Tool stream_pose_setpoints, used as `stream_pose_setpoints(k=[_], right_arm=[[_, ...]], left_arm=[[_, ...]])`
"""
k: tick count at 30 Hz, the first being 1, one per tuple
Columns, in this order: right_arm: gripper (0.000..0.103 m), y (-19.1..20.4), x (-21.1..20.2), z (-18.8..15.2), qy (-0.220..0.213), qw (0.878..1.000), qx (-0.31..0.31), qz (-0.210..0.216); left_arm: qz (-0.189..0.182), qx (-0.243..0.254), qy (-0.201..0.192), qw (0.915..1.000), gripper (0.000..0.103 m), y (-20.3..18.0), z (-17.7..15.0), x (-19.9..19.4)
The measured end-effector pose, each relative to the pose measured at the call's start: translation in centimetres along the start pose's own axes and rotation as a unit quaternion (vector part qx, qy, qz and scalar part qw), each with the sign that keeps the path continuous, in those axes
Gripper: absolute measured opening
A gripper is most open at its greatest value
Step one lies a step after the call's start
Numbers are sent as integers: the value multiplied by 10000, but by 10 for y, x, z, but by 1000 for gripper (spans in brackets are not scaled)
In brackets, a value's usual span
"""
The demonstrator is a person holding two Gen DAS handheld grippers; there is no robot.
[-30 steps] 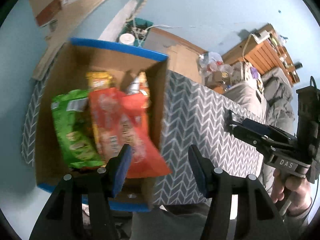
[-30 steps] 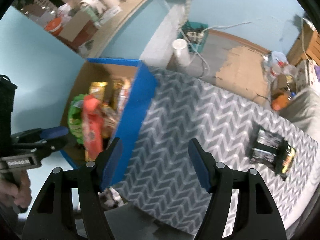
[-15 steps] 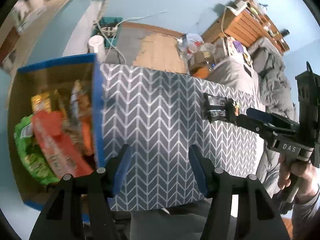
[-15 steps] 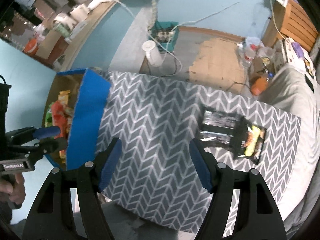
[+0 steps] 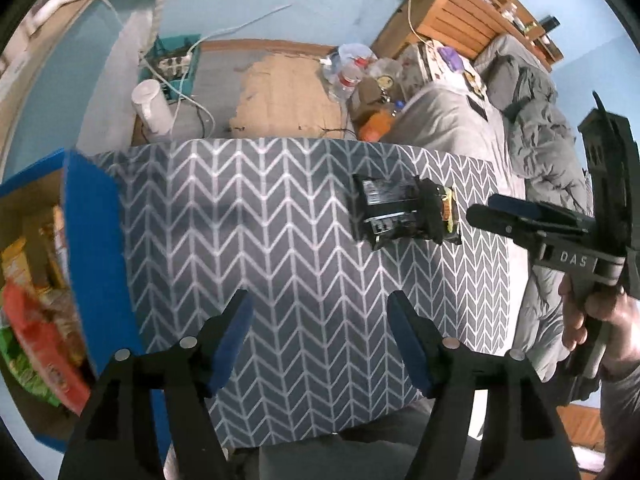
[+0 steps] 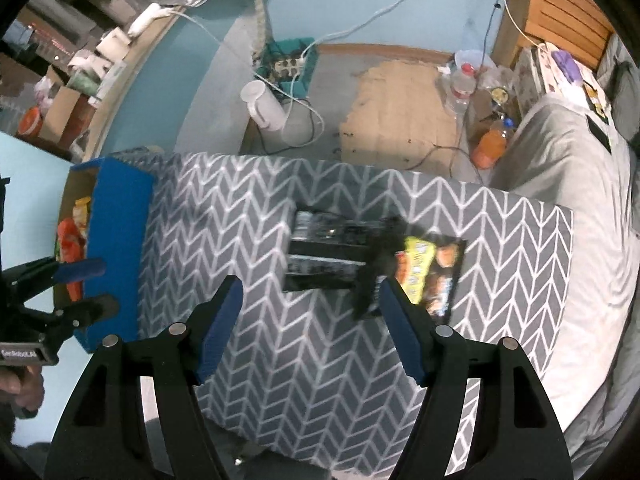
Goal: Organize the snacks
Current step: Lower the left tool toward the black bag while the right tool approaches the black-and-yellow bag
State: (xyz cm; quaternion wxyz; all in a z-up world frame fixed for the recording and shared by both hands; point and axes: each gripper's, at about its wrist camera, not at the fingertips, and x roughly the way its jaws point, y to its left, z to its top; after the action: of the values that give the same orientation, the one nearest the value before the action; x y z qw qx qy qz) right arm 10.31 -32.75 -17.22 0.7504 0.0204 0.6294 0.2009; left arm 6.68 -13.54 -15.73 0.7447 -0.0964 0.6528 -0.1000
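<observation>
A black snack packet (image 5: 390, 210) (image 6: 326, 254) lies on the grey chevron table (image 5: 260, 248) (image 6: 240, 240), overlapping a second packet with a yellow label (image 6: 434, 272) (image 5: 446, 212). A blue-sided cardboard box (image 5: 94, 264) (image 6: 118, 232) at the table's left end holds orange, green and yellow snack bags (image 5: 36, 328) (image 6: 72, 236). My left gripper (image 5: 320, 340) is open and empty over the table's near middle. My right gripper (image 6: 308, 328) is open and empty, just short of the black packet, and also shows in the left wrist view (image 5: 496, 210).
A bed with grey bedding (image 5: 480, 132) (image 6: 568, 184) runs along the table's right side. On the floor beyond the table are a flat cardboard sheet (image 5: 288, 96), a white jug (image 6: 266, 110), bottles (image 6: 490, 146) and a power strip in a teal bin (image 6: 292, 64).
Both grippers have swung right, away from the box and toward the black packets. The box has slid to the left edge of both views; the packets are now nearer the right gripper.
</observation>
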Motion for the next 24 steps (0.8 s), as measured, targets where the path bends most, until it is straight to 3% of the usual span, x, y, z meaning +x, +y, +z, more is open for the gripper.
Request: stream_pose_setpoints(k=[3,14,24], right_arm=[[72,-17,6,7,19,10000,-22,43],[72,-52,46,34,124,9992,-231,307],[72,-83,72,31,370,9949,125,931]], left_arm=[[10,69,42,10000,75,-11,7,13],[30,28,224,9997,75,-27,28,64],[83,-56,402,9991,75,-29,41,90]])
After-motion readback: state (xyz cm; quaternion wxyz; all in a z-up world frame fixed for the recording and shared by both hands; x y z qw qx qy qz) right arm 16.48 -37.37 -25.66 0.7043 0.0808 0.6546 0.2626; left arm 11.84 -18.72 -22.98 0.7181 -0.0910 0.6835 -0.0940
